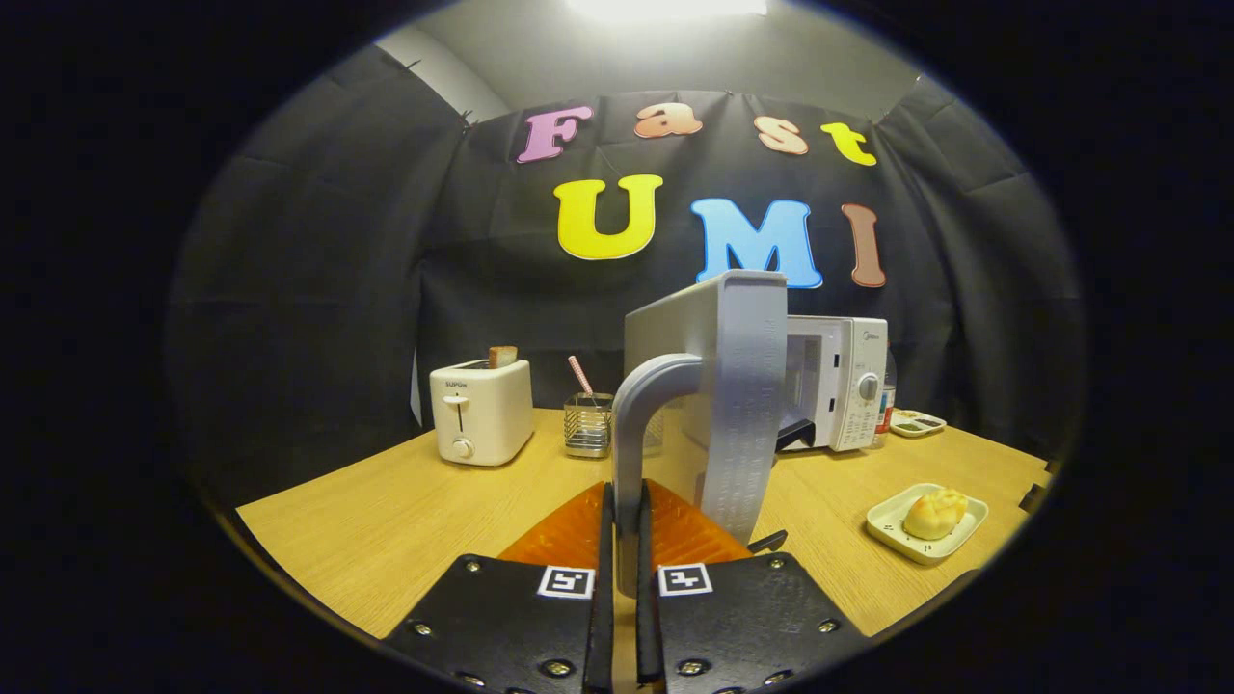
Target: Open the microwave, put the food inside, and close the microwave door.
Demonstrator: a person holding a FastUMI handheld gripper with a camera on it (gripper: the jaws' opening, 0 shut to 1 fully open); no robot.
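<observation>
- The tool (625,525) is clamped on the door handle (644,424), the microwave (837,381) door (718,386) swung wide open just ahead.
- Opening step looks done.
- Next, I'd say: let go, then reach right for the food (933,513) on its tray (892,528) on the table (386,501).

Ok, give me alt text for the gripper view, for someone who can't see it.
The gripper is shut on the door handle of a white microwave, its door swung wide open. A bun on a small tray waits beside it, and a toaster stands further back.
</observation>
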